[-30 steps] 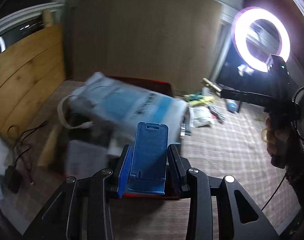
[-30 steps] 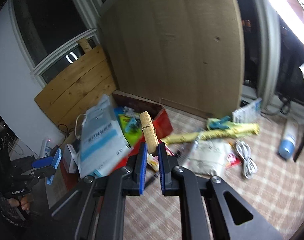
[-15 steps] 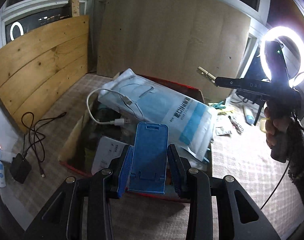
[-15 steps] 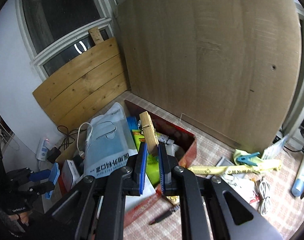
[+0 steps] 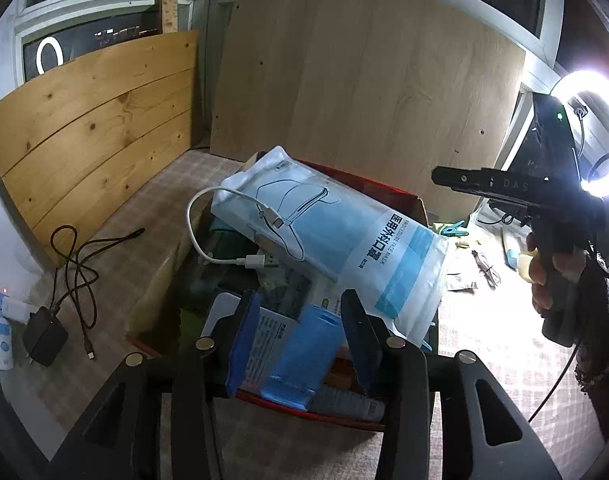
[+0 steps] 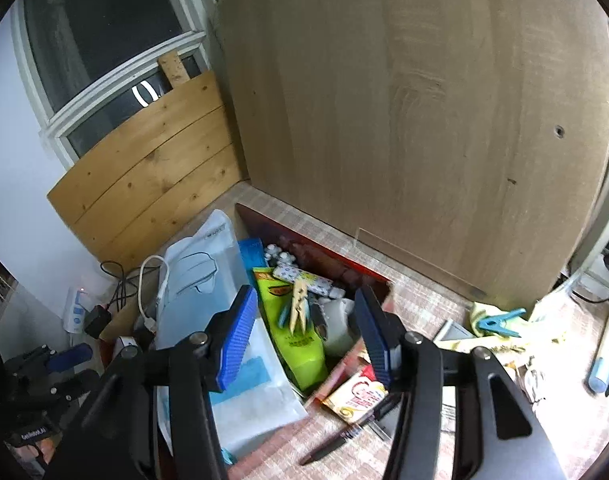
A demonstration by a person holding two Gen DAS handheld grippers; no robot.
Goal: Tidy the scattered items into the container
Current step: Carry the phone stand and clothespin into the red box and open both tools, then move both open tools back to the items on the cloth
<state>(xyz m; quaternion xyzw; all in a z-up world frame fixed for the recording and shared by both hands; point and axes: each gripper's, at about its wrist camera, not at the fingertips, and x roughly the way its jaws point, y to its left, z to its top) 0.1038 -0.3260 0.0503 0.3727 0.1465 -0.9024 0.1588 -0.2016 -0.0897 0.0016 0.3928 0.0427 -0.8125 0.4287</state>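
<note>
Left gripper (image 5: 300, 340) above the near edge of the red box (image 5: 400, 196), jaws spread, a blue stand (image 5: 300, 356) lying loose between them, tilted, touching neither pad as far as can be told. Right gripper (image 6: 306, 336) above the box (image 6: 344, 268) too, jaws wide apart and empty. Wooden clothespin (image 6: 298, 306) down inside the box, resting on a green packet (image 6: 288, 328), at 12 o'clock from the right jaws. Mask pack (image 5: 336, 236) leaning across the box, a white cable (image 5: 208, 228) draped over it at 10 o'clock. On the checked floor (image 6: 424, 304) at 3 o'clock of the box, a teal clip (image 6: 498, 320), a pen (image 6: 332, 446) and a snack packet (image 6: 356, 396) outside.
</note>
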